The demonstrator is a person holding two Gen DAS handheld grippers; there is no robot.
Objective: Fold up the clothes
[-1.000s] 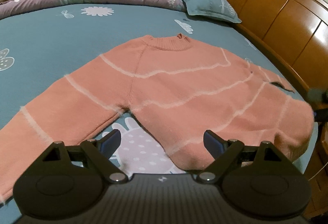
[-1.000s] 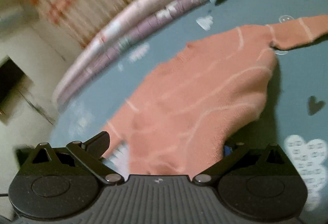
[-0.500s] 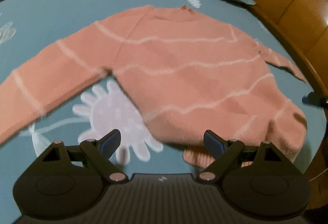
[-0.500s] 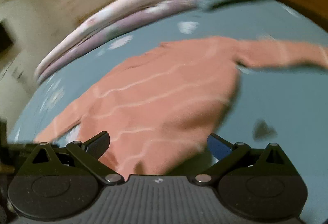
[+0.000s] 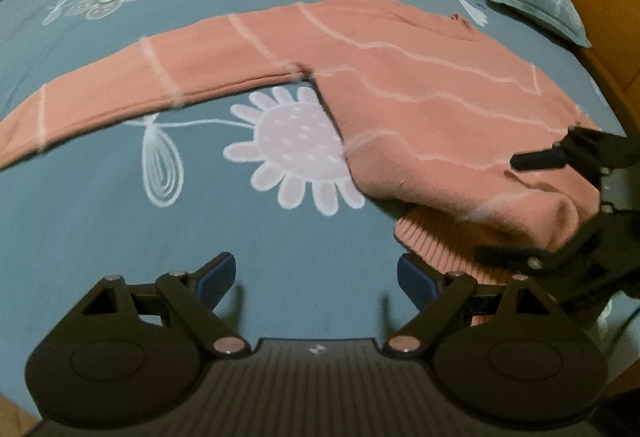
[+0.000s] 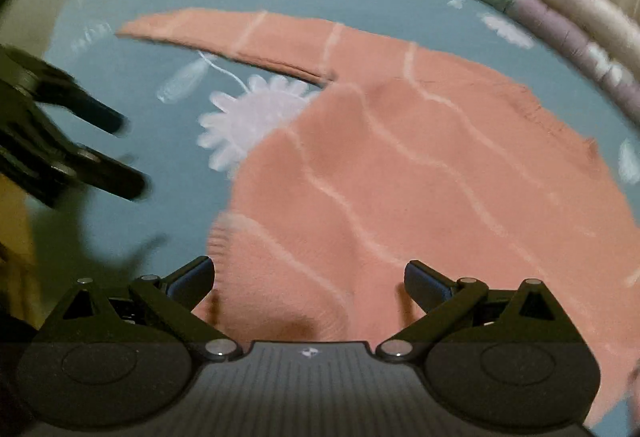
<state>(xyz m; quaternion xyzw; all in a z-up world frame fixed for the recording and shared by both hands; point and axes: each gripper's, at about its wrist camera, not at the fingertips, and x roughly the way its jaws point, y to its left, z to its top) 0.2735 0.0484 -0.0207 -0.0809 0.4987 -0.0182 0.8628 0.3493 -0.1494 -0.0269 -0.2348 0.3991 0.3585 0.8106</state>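
left wrist view: the left tool [image 5: 316, 273] hung with its jaws wide and nothing between them, over bare blue bedsheet [image 5: 100, 221]. the pink sweater [image 5: 432, 109] lay flat on the bed, ahead and off to the right of this tool, its body running away toward the pillows and one long sleeve [image 5: 132, 85] stretched out to the left across the view. the ribbed hem [image 5: 436, 237] sat just beside the tool's right fingertip, partly tucked under a fold of the body. the right tool [image 5: 516, 205] showed at the right edge, spread over the hem corner, its upper finger over the knit and its lower one by the ribbing.

right wrist view: the right tool [image 6: 308, 277] was also wide, gripping nothing, with the sweater [image 6: 440, 173] straight ahead and the near edge lying between and below its fingers. the left tool [image 6: 120, 153] stood apart to the left over sheet. by my reading the right hand was nearer the hem; the left would need to shift right to reach it.
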